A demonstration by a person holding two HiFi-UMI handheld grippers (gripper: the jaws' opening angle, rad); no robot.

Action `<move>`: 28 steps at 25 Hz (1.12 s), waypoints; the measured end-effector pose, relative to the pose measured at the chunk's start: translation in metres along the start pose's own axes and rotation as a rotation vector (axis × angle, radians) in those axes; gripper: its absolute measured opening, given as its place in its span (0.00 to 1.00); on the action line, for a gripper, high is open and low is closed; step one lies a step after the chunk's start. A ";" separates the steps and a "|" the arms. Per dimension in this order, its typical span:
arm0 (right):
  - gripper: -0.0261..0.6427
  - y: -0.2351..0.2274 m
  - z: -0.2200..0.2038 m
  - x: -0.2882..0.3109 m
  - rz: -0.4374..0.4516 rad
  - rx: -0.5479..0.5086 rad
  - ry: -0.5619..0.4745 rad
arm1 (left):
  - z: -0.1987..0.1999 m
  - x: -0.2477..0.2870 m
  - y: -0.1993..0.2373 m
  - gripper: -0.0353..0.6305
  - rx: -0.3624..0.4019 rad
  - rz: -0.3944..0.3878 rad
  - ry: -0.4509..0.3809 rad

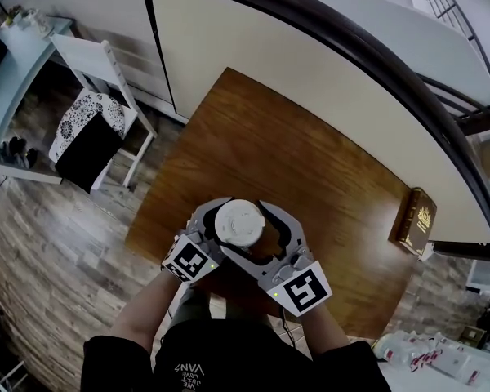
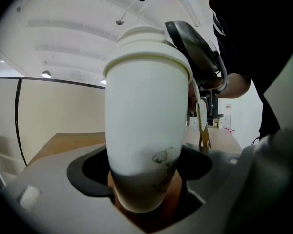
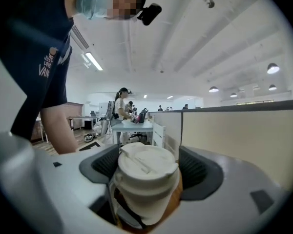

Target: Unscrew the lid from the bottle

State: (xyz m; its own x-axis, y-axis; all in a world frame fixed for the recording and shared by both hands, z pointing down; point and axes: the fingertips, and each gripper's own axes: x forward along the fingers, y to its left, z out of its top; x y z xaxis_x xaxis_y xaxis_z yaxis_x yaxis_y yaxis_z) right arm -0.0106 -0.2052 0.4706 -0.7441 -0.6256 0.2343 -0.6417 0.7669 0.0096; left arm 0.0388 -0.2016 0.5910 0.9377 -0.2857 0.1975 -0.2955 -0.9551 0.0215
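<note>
While the left tool clamps the white bottle above the counter, the right tool stands open around its lid. It should close squarely before twisting.

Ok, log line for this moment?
left gripper: shut on bottle | right gripper: open around lid, not gripping | lid: on bottle

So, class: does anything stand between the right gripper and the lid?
Nothing visible does. The lid sits right between the right gripper's open jaws, with no other thing there. The left gripper grips the bottle.
</note>
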 end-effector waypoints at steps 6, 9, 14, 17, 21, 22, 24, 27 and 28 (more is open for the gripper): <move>0.56 0.005 0.001 0.010 0.181 -0.071 0.008 | 0.001 0.000 0.001 0.62 -0.010 -0.003 0.000; 0.56 0.004 0.004 0.009 0.212 -0.050 -0.010 | 0.001 0.000 0.002 0.62 -0.019 0.001 -0.002; 0.56 0.009 0.001 0.006 0.383 -0.093 0.000 | -0.001 -0.001 0.000 0.62 -0.008 -0.007 0.004; 0.56 0.008 0.004 0.006 0.442 -0.059 0.002 | 0.001 -0.001 0.000 0.62 -0.013 -0.012 0.004; 0.56 0.007 0.007 0.004 0.433 -0.012 -0.001 | 0.003 -0.002 0.000 0.62 -0.026 -0.004 0.003; 0.56 0.006 0.009 0.004 0.421 0.000 -0.006 | 0.002 -0.002 -0.001 0.62 -0.013 -0.010 0.002; 0.56 0.005 0.014 0.003 0.395 0.008 -0.014 | -0.001 -0.002 -0.001 0.62 -0.003 -0.015 0.004; 0.56 0.002 0.023 0.000 0.355 -0.002 -0.021 | -0.009 -0.003 -0.002 0.62 -0.016 -0.011 0.020; 0.56 0.001 0.026 -0.002 0.341 -0.002 -0.025 | -0.009 -0.003 -0.002 0.62 -0.016 -0.011 0.021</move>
State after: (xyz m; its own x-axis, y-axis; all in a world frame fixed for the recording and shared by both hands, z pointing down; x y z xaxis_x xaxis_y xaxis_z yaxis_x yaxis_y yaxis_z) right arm -0.0148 -0.2070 0.4449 -0.9203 -0.3359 0.2007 -0.3543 0.9330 -0.0631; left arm 0.0347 -0.1984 0.5993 0.9370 -0.2733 0.2178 -0.2883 -0.9567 0.0399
